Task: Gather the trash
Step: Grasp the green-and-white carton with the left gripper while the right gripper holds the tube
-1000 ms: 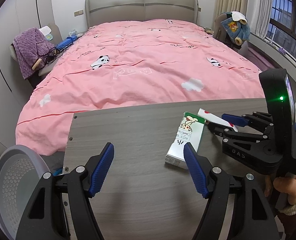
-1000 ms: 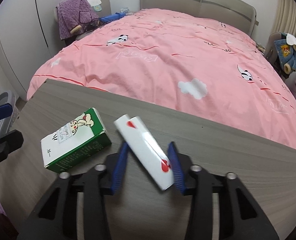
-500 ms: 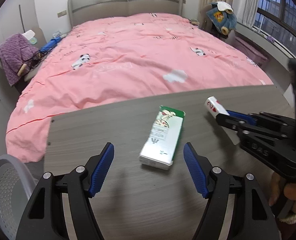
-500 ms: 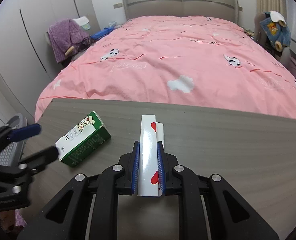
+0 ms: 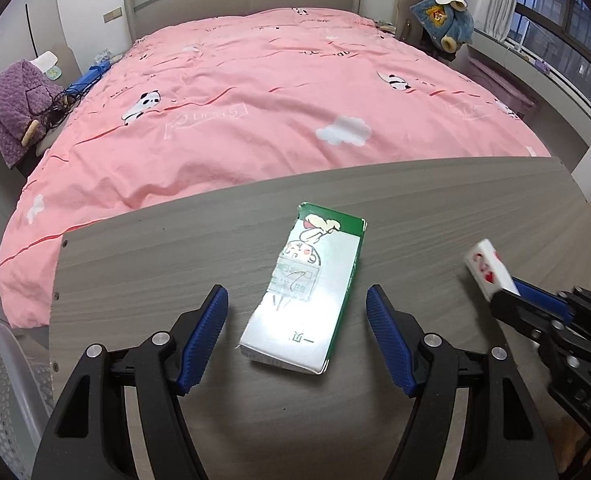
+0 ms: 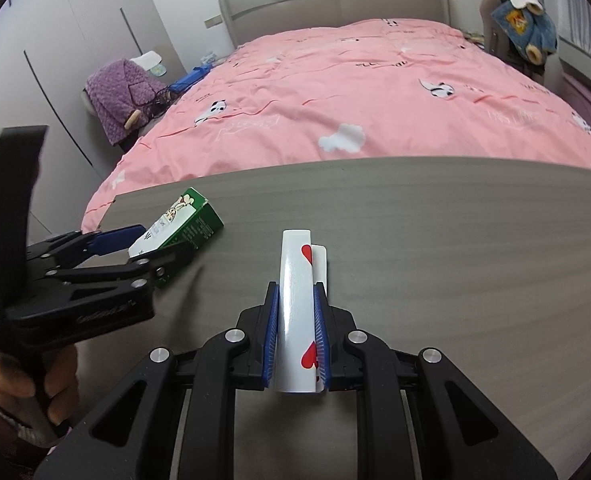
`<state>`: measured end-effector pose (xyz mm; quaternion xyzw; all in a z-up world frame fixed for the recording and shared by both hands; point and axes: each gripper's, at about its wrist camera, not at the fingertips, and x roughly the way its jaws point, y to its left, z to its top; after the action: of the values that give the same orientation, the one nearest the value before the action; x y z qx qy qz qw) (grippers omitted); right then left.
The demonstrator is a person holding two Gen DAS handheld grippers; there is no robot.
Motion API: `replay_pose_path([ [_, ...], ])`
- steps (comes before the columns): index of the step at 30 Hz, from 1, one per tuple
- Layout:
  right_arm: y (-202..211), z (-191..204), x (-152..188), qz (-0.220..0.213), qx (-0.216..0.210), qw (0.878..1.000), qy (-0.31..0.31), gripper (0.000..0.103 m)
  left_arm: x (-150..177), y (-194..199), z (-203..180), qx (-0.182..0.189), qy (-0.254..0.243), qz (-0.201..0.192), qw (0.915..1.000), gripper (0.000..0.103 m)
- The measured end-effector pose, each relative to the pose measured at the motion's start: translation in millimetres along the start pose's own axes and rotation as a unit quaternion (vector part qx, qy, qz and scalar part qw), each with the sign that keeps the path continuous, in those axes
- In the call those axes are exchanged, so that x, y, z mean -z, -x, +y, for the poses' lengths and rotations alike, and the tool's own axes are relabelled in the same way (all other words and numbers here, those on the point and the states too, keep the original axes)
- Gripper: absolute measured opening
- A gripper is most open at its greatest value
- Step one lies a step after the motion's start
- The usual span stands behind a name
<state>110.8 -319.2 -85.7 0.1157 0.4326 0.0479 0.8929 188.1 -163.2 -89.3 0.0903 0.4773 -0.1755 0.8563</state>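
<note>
A green and white carton (image 5: 309, 294) lies flat on the grey wooden table (image 5: 175, 256); it also shows in the right wrist view (image 6: 177, 226). My left gripper (image 5: 297, 340) is open, its blue fingers on either side of the carton's near end, not touching it. My right gripper (image 6: 295, 312) is shut on a white box with red hearts (image 6: 297, 316) and holds it above the table. That box (image 5: 487, 270) shows at the right in the left wrist view.
A grey mesh bin (image 5: 3, 392) stands by the table's left edge. A bed with a pink cover (image 5: 275, 92) lies beyond the table. A chair with purple clothes (image 5: 11, 112) stands at the far left. The person's hand (image 6: 19, 392) holds the left gripper.
My right gripper closed on the heart box and lifted it away to the right. My left gripper moved so its open fingers now flank the carton.
</note>
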Motion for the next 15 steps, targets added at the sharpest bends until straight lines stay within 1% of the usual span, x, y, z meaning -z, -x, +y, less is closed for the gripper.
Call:
replay_pose_path([
  [1,2,-1,2,0.000,0.001,1.000,-0.004,0.017,0,-1,0,0.001,0.000,0.000,1.0000,0.067],
  [2,3,-2,3,-0.001,0.001,1.000,-0.008,0.017,0,-2,-1,0.000,-0.001,0.000,1.0000,0.059],
  [3,4,-3,4,-0.001,0.001,1.000,-0.011,0.017,0,-4,-1,0.003,-0.002,0.003,1.0000,0.048],
  [5,7,-4,6,0.000,0.002,1.000,-0.016,0.017,1,-3,-1,0.008,-0.003,0.004,1.0000,0.043],
  [7,9,-1,7,-0.001,0.003,1.000,-0.017,0.017,2,-1,0,0.023,0.003,0.008,0.9997,0.042],
  [11,14,13,8,-0.003,0.002,1.000,-0.008,0.017,14,18,6,0.025,0.012,-0.007,0.9996,0.041],
  [13,16,24,9,-0.004,-0.003,1.000,-0.002,0.017,21,29,12,0.020,0.017,-0.014,0.9995,0.041],
  [15,18,41,11,-0.005,-0.013,1.000,0.010,0.017,32,47,25,0.003,0.028,-0.025,0.9993,0.041],
])
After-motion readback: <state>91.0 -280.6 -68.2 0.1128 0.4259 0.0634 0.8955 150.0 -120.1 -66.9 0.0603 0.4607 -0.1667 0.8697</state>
